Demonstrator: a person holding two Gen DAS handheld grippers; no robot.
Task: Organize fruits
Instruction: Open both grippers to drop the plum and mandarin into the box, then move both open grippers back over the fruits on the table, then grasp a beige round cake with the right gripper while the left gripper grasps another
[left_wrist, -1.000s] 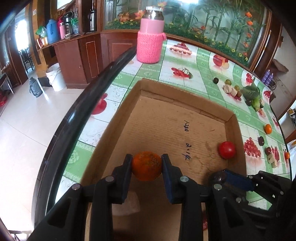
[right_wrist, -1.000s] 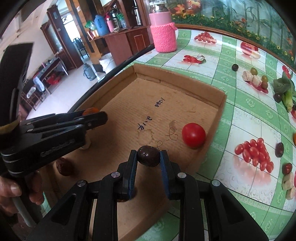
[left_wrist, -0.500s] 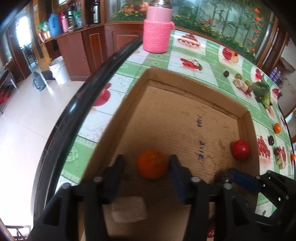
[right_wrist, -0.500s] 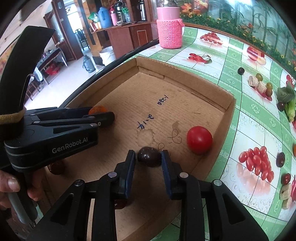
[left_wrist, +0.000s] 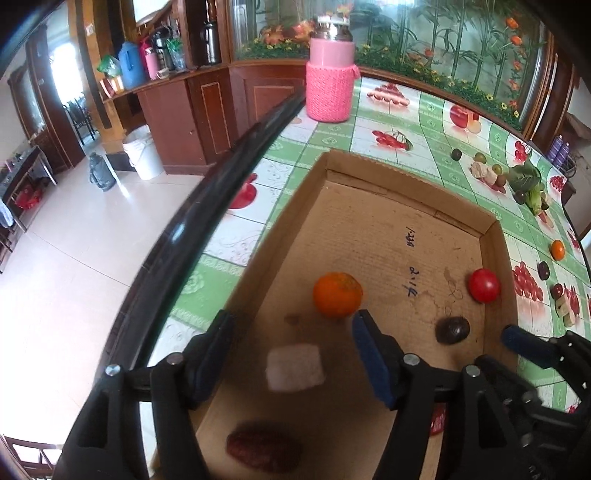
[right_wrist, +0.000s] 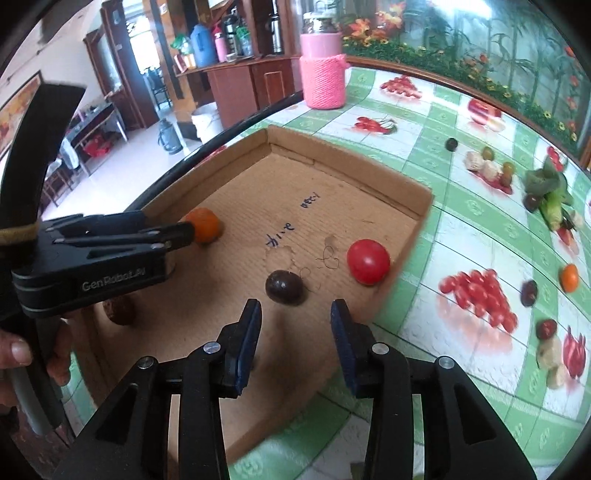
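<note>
Both fruits are down in the cardboard tray (left_wrist: 496, 236)! The risk now: round fruit on flat cardboard rolls, and a claw pad clipping one on the way out could send it wandering, or the tray could get nudged across the table (right_wrist: 461, 229). The left claw (left_wrist: 291, 325) has just been opening and stands wide, released, with the orange (left_wrist: 337, 294) lying free just beyond its right pad, at frame centre. The right claw (right_wrist: 295, 314) has just been opening too, moderately parted, empty; the dark fruit (right_wrist: 285, 287) sits just ahead, untouched, left of the red tomato (right_wrist: 368, 261).
</note>
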